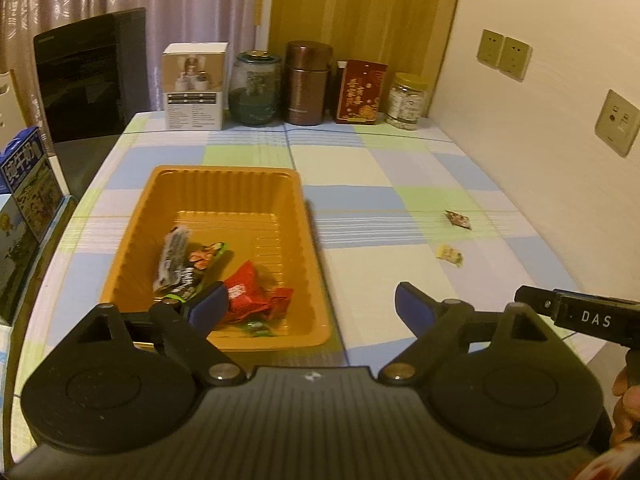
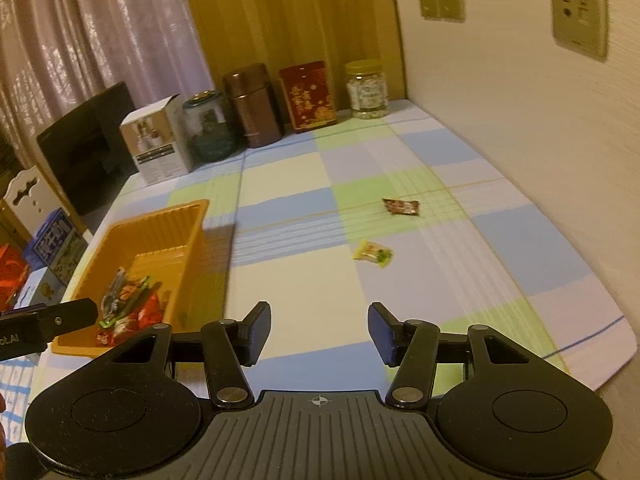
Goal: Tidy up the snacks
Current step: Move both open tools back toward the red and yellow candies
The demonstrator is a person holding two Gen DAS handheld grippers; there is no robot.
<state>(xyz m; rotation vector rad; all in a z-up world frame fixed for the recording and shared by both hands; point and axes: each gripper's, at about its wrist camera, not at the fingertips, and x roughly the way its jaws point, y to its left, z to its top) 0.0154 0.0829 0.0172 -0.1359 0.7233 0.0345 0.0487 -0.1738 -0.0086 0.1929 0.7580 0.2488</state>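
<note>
The table point(image 1: 400, 168), covered in a checked cloth, carries an orange tray point(image 1: 224, 184) at the left holding several wrapped snacks point(image 1: 244, 292). Two snacks lie loose at the right: a dark red packet point(image 2: 401, 206) farther away and a yellow packet point(image 2: 373, 253) nearer. The left claw point(image 1: 310, 306) and right claw point(image 2: 318, 330) both stand apart, holding nothing.

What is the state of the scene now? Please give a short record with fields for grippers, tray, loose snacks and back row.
left gripper: open, holds nothing
right gripper: open, holds nothing
orange tray: on checked tablecloth, several wrapped snacks inside
loose snacks: yellow packet and dark red packet, both on the cloth, outside the tray
back row: white box, glass jar, brown canister, red tin, plastic jar
</note>
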